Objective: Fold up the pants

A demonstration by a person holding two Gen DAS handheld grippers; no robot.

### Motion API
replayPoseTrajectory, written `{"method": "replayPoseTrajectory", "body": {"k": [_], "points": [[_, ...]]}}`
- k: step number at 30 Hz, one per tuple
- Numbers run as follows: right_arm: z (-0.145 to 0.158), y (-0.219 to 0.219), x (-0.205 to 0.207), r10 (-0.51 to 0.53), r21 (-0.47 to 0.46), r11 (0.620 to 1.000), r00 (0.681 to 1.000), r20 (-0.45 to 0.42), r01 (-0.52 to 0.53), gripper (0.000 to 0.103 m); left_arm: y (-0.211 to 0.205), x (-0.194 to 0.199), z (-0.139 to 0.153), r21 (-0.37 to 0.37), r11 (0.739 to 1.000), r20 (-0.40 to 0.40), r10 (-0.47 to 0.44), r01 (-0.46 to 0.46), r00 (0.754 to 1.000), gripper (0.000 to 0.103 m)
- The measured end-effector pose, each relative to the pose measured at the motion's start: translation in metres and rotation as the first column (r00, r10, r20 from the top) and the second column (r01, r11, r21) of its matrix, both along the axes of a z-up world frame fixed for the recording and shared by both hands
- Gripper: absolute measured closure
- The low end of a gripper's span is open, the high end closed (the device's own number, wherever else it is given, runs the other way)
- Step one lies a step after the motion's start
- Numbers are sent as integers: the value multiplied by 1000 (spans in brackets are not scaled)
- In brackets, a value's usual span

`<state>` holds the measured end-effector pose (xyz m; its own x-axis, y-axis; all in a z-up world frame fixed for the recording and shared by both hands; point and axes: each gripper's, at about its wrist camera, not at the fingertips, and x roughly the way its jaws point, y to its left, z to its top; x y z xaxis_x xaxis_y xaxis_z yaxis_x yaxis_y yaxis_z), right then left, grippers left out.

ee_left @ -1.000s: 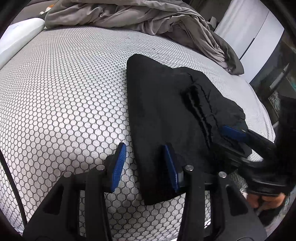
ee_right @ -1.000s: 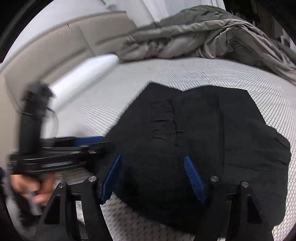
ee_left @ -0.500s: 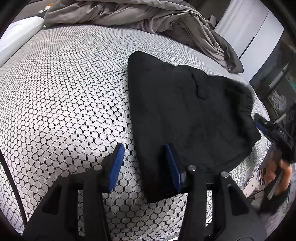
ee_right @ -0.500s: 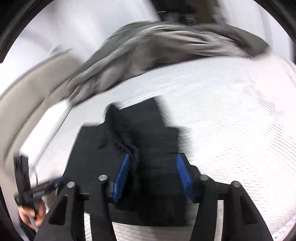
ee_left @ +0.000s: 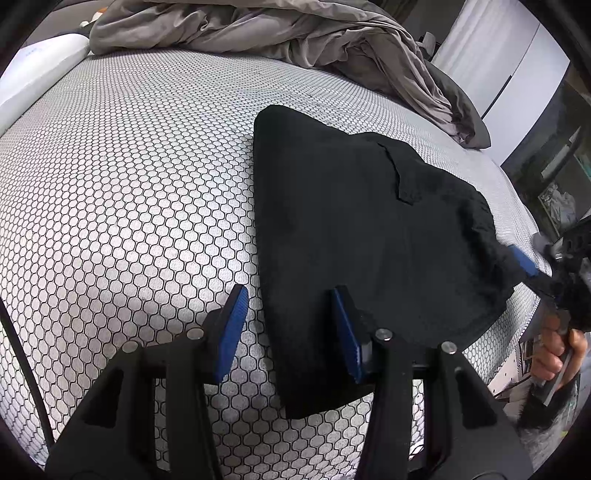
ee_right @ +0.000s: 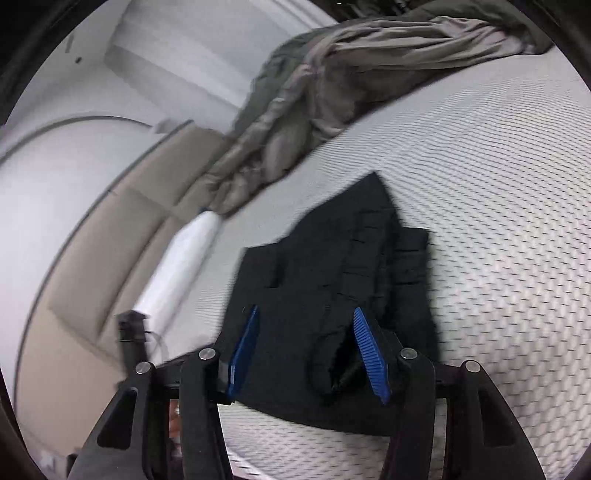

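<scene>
Honeycomb-patterned white bed sheet is carrying the folded black fabric pants. Nearest, the left gripper is hanging released, straddling the pants' near edge without pinching. Farther along the pants, the right gripper is spread around the bunched waistband. Beyond lies a rumpled grey duvet. Pinching both corners evenly should keep the fold square.
</scene>
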<state>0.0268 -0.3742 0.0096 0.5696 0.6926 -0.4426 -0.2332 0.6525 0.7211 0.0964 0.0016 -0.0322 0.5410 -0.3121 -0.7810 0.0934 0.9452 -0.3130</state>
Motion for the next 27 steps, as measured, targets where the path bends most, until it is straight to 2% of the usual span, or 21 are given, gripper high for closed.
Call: {"method": "replayPoseTrajectory", "body": {"k": [2,4,6,7,8,9,11,14,16,19,21,23,25,26,27], "points": [[1,3,-1,27,30,999,1000,-9,-27,48,0,-2,0,0,1000,0,-2,2,1000,59],[-1,4,-1,19,-25,999,1000,-23,-20,48,0,-4,0,-1,1000,1,-3,3,1000,59],[-8,11,2,-9,-145,989,999,-44,3,51,-1,-5,1,-1,1000,0,-2,2,1000,59],[-14,14,5,-17,-199,980,998,-60,4,56,-1,-5,1,0,1000,-1,-2,2,1000,59],[-18,15,6,-27,-240,971,997,-68,10,77,-1,-6,1,2,1000,0,-2,2,1000,59],[-21,17,8,-41,-271,962,996,-73,20,93,-1,-6,1,3,1000,0,-2,2,1000,59],[-18,20,6,-38,-276,961,998,-45,24,97,-1,-7,2,5,1000,0,-4,4,1000,59],[9,16,-8,-22,-264,964,999,39,32,98,1,-8,3,-5,1000,-6,1,-1,1000,58],[17,9,-16,-10,-254,967,999,51,23,98,2,-9,5,-16,1000,-5,0,0,1000,58],[-2,1,-14,-27,-318,948,999,-24,18,98,2,-11,8,-14,1000,-5,4,-4,1000,58],[-31,3,-1,-33,-409,912,991,-131,-24,97,3,-12,8,-18,1000,-9,8,-8,1000,58],[-38,3,-1,-24,-407,913,990,-140,-36,97,4,-13,9,-27,1000,-10,14,-14,1000,58],[-22,-1,-7,-9,-377,926,997,-81,-22,92,7,-14,10,-31,999,-9,24,-25,1000,58],[-16,-6,-10,-17,-358,934,999,-49,-1,86,9,-15,12,-41,999,-2,31,-31,1000,58],[-8,-13,-13,-47,-327,944,999,-2,44,71,10,-17,14,-52,998,7,38,-38,999,58]]}}
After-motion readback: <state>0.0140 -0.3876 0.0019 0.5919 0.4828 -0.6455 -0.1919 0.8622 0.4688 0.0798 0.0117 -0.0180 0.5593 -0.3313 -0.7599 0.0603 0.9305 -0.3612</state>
